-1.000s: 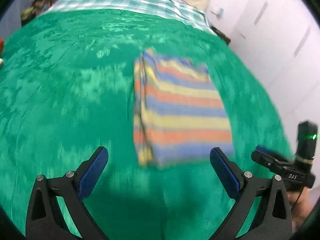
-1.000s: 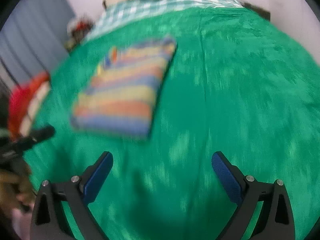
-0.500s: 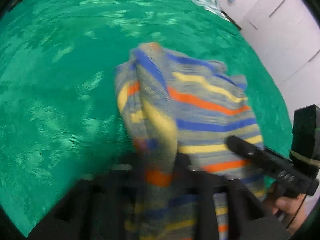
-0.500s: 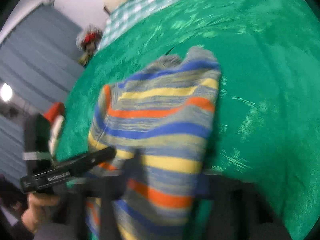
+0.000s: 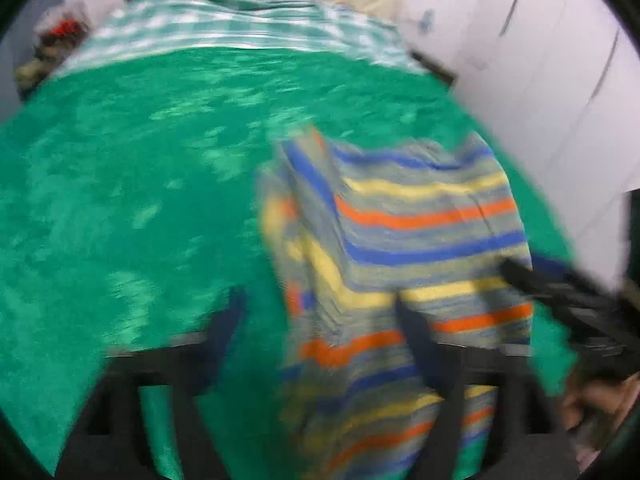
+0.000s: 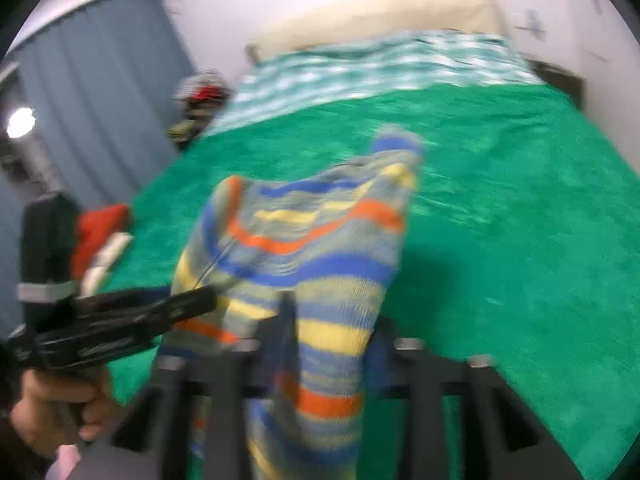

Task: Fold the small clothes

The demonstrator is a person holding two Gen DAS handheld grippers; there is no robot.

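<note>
A folded striped garment [image 5: 404,240], blue, yellow, orange and grey, is lifted off the green bedspread [image 5: 140,200]. In the left wrist view my left gripper [image 5: 324,320] has its fingers apart, the cloth draped over the right finger; the frame is blurred. In the right wrist view my right gripper [image 6: 328,332] is closed on the near edge of the garment [image 6: 312,248], which hangs forward over it. The left gripper [image 6: 168,308] reaches in to the garment's left edge there. The right gripper [image 5: 560,292] shows at the garment's right edge in the left view.
A green-and-white checked blanket [image 5: 240,28] and a cream pillow [image 6: 380,12] lie at the head of the bed. Red and white folded items [image 6: 100,240] sit at the bed's left edge. A grey curtain [image 6: 100,92] hangs left; white wardrobe doors [image 5: 560,60] stand right.
A second ago both grippers were open above the flat garment. They came down on its near edge and lifted it; since half a second ago the left fingers have spread apart.
</note>
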